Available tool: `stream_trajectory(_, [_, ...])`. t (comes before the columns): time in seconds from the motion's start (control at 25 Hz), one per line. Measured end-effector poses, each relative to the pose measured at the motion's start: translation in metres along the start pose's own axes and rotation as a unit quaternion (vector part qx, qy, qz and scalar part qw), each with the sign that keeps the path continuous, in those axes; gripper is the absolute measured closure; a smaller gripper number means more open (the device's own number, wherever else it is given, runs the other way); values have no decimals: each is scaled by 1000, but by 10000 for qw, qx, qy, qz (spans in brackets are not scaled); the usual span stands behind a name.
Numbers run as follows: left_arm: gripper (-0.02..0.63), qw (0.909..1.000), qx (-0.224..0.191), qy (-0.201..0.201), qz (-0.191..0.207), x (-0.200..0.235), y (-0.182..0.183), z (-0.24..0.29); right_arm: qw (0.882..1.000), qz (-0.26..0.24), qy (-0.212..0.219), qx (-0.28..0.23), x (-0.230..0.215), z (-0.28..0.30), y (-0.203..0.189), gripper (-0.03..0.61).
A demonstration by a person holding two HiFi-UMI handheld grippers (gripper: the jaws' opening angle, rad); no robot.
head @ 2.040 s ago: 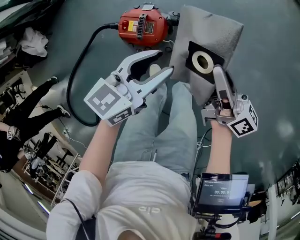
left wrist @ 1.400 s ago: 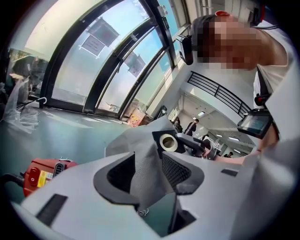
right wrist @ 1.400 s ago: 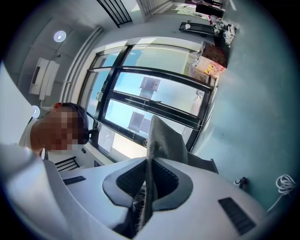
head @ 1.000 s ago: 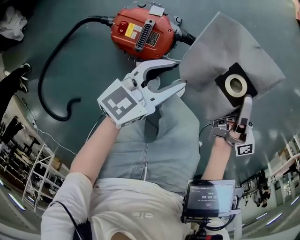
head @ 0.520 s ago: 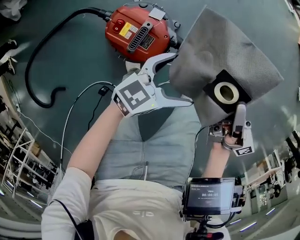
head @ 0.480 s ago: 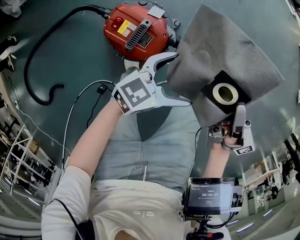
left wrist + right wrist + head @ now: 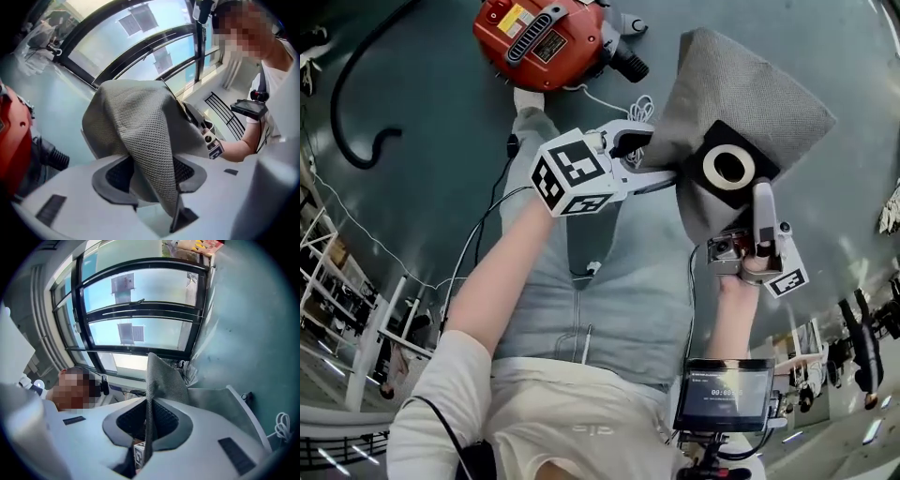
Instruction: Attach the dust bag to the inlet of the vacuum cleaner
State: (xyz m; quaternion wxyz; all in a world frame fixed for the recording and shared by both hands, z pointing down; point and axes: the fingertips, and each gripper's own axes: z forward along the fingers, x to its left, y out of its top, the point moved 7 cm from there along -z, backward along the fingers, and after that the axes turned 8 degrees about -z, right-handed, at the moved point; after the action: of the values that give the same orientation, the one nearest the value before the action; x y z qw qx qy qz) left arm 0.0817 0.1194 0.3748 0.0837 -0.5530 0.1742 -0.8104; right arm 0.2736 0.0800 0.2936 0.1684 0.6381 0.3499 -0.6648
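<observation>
Closing left tool (image 7: 656, 159) on dust bag (image 7: 750, 84)

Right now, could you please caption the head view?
Left gripper, jaws just closed onto the dust bag the right gripper holds.

Phone-type screen (image 7: 727, 392) at the bottom edge of the head view: white timer digits, starts 00:00, last pair too small to read; small line of text above them illegible. Vacuum cleaner (image 7: 539, 33): yellow label (image 7: 508, 19) with dark print, unreadable, blurred. Left marker cube (image 7: 572, 172) and right marker cube (image 7: 787, 281): black-and-white square code patterns only, no letters or numbers. White shirt (image 7: 581, 412): small pale logo at the chest, not legible. Nothing readable in either gripper view.
</observation>
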Motion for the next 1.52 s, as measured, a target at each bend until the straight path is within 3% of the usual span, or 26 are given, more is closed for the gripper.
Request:
stream_trajectory(0.12, [508,9987,67,31,-497,5,-14,19,9991,-132,-360,200,-14,-12,-1,544])
stream_trajectory(0.24, [572,9924,181,7,-1219,31,-37,35,9946,-224,-941,368,-44,-18,-13,545])
stream_trajectory(0.32, [577,9873,317,15,-1557,52,-54,42,9908,-224,-1254,462,-68,-16,-23,545])
stream_trajectory(0.52, [577,9810,535,354,-1829,106,-87,45,9778,-29,-1939,789,-131,-3,-53,545])
stream_trajectory(0.72, [577,9622,805,383,-2575,162,-138,51,9549,96,-2700,1231,-199,3,-92,546])
stream_trajectory(0.88, [577,9585,1170,593,-2533,184,-154,71,9371,79,-3163,1477,-231,2,-111,546])
stream_trajectory(1.0, [580,9544,736,732,-2797,185,-162,71,9366,81,-3177,1477,-234,7,-110,546])
stream_trajectory(1.12, [580,9596,292,936,-2638,185,-153,60,9445,45,-2947,1452,-227,20,-109,546])
stream_trajectory(1.32, [580,9691,146,1310,-2086,184,-132,50,9493,158,-2776,1468,-228,40,-100,545])
stream_trajectory(1.52, [580,9620,-30,1227,-2438,197,-124,32,9468,239,-2633,1834,-224,70,-106,545])
